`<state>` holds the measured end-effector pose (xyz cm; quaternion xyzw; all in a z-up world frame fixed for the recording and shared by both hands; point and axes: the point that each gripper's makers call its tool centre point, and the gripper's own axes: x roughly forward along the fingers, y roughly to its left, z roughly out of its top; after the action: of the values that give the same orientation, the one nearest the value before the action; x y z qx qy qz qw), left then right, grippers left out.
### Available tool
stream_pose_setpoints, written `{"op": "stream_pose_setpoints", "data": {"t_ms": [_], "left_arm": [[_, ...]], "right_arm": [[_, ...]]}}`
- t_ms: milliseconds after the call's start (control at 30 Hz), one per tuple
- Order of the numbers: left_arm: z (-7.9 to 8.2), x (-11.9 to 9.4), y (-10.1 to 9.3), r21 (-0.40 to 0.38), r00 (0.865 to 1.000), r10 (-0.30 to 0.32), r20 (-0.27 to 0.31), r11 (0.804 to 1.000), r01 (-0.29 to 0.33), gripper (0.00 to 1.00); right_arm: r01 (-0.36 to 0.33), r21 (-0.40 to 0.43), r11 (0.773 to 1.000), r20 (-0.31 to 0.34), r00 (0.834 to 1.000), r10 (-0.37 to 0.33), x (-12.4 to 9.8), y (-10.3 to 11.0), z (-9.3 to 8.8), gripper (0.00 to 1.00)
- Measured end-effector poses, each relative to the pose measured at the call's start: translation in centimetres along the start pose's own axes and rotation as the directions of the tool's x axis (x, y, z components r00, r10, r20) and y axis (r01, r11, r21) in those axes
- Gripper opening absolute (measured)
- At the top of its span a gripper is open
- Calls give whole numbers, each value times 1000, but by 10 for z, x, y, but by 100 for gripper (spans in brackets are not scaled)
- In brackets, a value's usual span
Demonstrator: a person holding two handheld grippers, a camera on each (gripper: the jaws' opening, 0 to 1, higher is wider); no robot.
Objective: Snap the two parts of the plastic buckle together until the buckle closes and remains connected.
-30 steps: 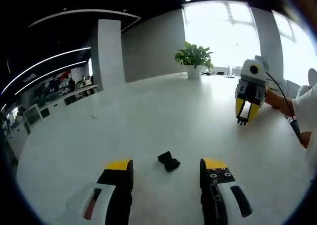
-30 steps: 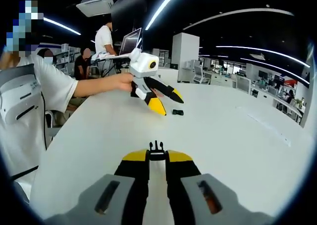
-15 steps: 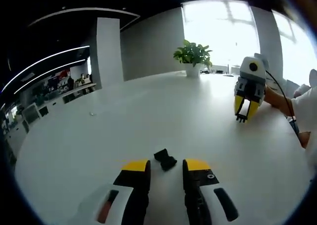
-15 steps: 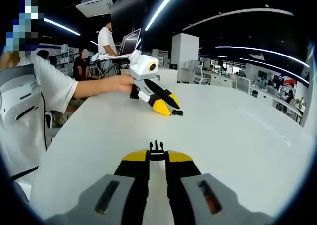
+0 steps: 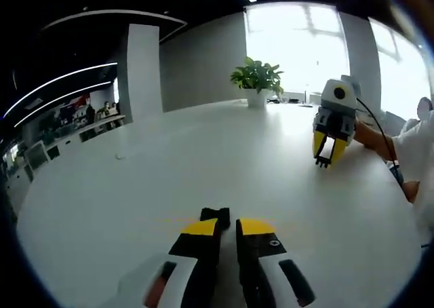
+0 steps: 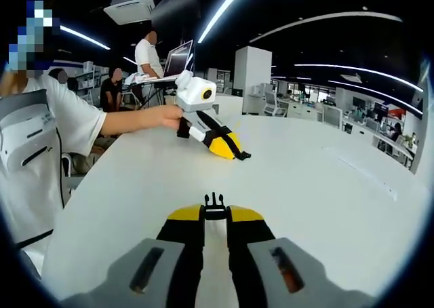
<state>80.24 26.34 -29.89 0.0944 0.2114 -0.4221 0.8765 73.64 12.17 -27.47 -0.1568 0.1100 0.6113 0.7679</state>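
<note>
Our left gripper (image 5: 227, 226) is clamped on one black buckle half (image 5: 215, 214) low on the white table (image 5: 203, 152). Our right gripper (image 6: 215, 214) pinches the pronged half (image 6: 214, 201), lifted above the table.

There are two buckle pieces: one black piece (image 5: 215, 214) low in the middle of the left gripper view, and one pronged piece (image 6: 215, 201) low in the middle of the right gripper view. Two grippers (image 5: 227, 228) (image 6: 215, 214). One big white table (image 5: 176, 159). One potted plant (image 5: 255, 79) near the top.
</note>
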Motion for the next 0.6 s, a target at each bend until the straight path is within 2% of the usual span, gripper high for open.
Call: {"op": "stream_pose_setpoints", "data": {"t_ms": [100,533,600], "left_arm": [[2,-1,3,-13,1000,6,15,1000,-6,0],[2,-6,6,-35,1000,16,25,999,-15,0],[2,-6,6,-38,1000,20,21,999,-19,5]], "right_arm": [[0,0,1000,1,1000,0,0,1,0,11],[1,0,1000,5,1000,-1,1,2,2,11],[0,1,1000,5,1000,0,1,2,2,11]]}}
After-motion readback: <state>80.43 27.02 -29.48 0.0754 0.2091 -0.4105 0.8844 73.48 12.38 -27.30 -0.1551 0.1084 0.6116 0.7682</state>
